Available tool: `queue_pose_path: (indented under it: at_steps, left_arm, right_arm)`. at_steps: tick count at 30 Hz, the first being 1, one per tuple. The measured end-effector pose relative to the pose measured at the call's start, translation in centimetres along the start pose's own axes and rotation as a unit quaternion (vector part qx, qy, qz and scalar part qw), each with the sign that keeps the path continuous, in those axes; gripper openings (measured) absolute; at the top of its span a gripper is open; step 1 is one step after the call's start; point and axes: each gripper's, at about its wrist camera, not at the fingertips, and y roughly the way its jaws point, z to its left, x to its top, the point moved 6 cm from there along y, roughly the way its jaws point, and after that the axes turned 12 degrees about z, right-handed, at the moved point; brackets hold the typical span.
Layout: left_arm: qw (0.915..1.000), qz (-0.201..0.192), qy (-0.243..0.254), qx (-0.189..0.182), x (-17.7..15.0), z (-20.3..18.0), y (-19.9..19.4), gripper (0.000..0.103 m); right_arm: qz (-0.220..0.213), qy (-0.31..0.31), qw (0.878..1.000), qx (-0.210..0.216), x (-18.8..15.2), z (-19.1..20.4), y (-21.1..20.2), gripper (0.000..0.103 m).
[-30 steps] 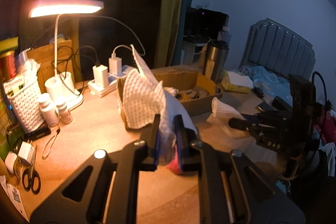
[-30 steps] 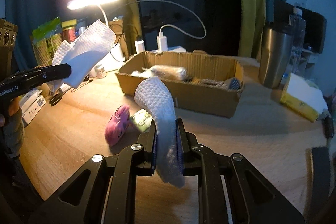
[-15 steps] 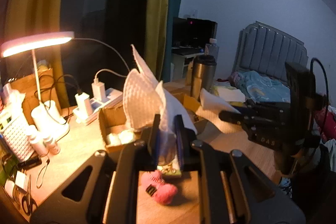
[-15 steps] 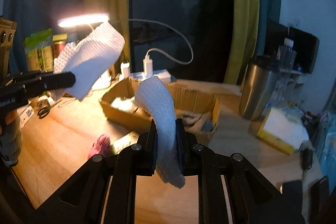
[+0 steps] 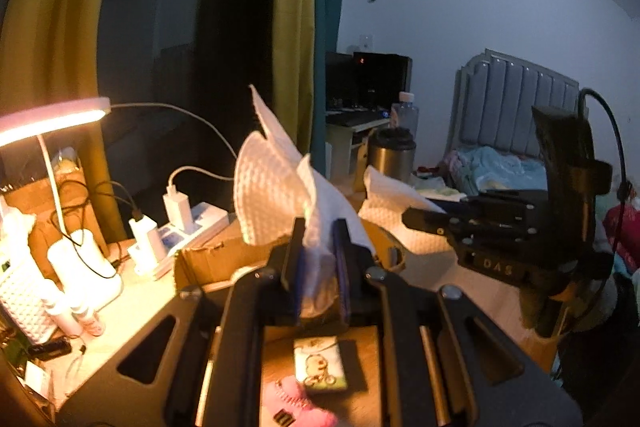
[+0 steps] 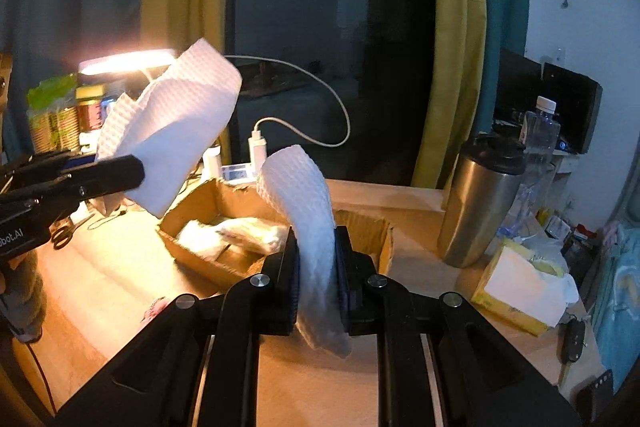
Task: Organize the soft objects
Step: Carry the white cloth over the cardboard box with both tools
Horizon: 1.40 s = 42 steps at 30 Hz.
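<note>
Both claws are clamped tight on cloth and held up above a wooden desk. Left gripper pinches a white waffle-textured cloth between its blue-lined jaws, the fabric fanning upward in a broad fold with a pointed corner at the top. Right gripper is closed the same way on a second white waffle cloth, which arches up and over toward the left and hangs a short tail below the jaws. Each claw appears in the other's view, raised beside its partner and well apart from it.

Under and beyond them sits an open cardboard box on the desk, with pale soft bundles lying inside. A lit desk lamp glows at the left, near a power strip with chargers. To the right of the box stand a steel tumbler and a clear water bottle, with a yellow tissue pack nearer the desk edge.

On the desk below the left claw lie a small printed tissue packet and, touching its lower edge, a pink plush toy.
</note>
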Motion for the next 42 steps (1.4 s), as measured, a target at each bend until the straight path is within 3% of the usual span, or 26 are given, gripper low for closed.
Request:
queue_pose_path:
  at_steps: [12,15,23,28,42]
  left_arm:
    - [0.9986,0.029,-0.033,-0.027,2.0,-0.3,5.7,0.013]
    - [0.9969,0.045,-0.045,-0.045,1.8,-0.1,7.5,0.013]
    - [0.9933,0.086,-0.066,-0.041,1.0,0.3,11.7,0.013]
    - [0.9901,0.111,-0.064,-0.058,0.7,-0.2,13.4,0.013]
    - [0.9884,0.135,-0.057,-0.04,-0.2,-1.0,16.0,0.014]
  right_arm:
    - [-0.007,0.018,1.0,-0.01,1.7,-2.3,1.9,0.017]
    - [-0.002,0.026,1.0,-0.011,1.7,-3.0,3.0,0.017]
    - [0.017,0.052,0.999,-0.003,1.5,-4.0,6.0,0.017]
    - [0.022,0.061,0.998,0.0,1.3,-4.3,7.0,0.017]
    - [0.037,0.072,0.997,0.009,0.5,-4.6,8.8,0.017]
